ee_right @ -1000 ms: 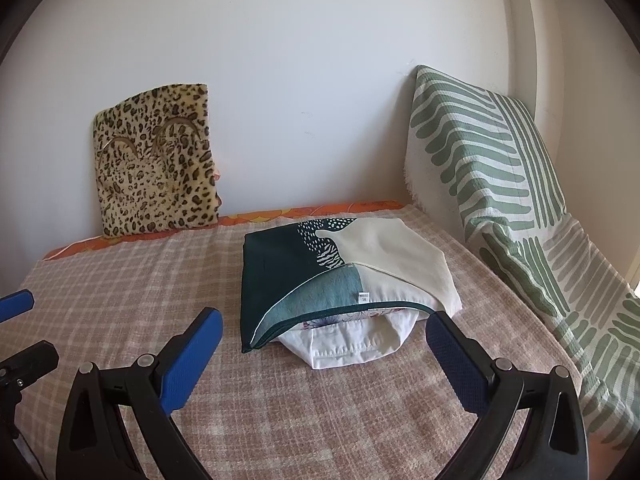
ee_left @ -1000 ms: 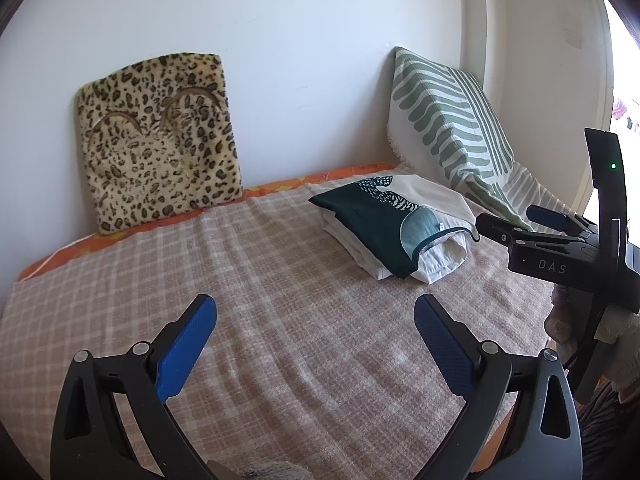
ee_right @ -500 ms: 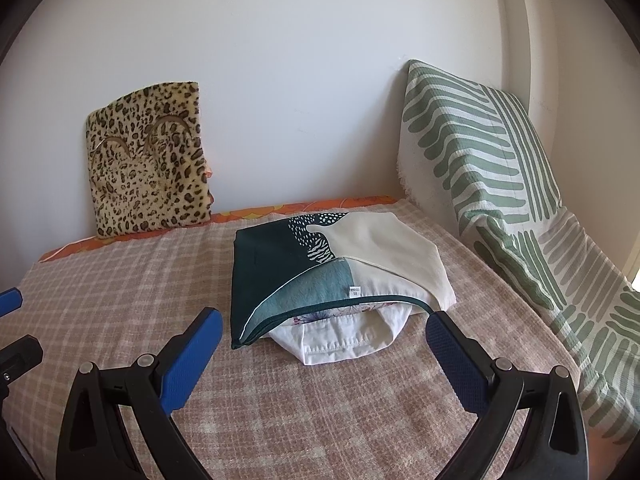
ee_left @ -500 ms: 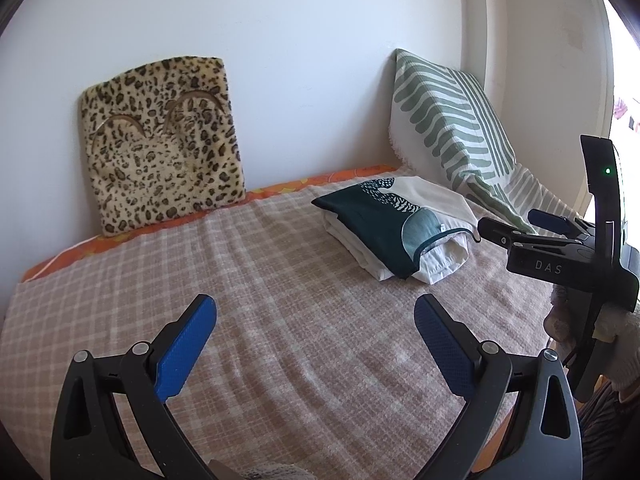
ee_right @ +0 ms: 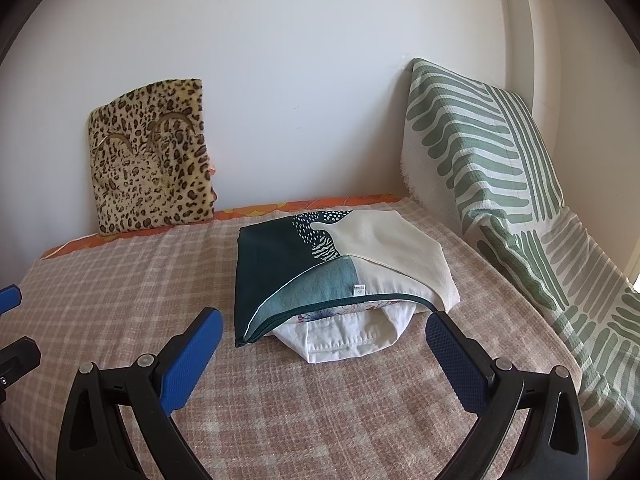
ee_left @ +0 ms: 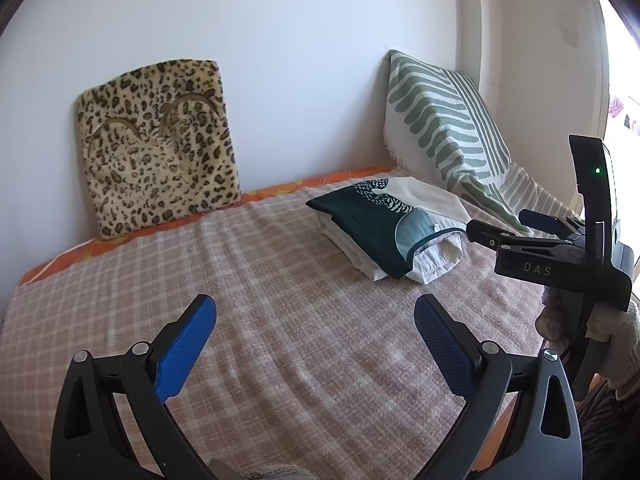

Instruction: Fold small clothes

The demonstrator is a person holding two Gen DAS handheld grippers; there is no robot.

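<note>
Left gripper (ee_left: 314,338) and right gripper (ee_right: 322,340): jaws wide apart, empty; folded dark-green-and-cream garment stack (ee_right: 340,268) lay at twelve o'clock of the right.

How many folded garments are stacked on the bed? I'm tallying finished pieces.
2 visible: a dark green patterned garment on top, a white garment beneath it, stacked on the checked blanket. More may be hidden between.

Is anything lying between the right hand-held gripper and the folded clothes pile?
Nothing visible. Only bare checked blanket lies between the open right hand-held gripper and the folded clothes pile, directly ahead.
</note>
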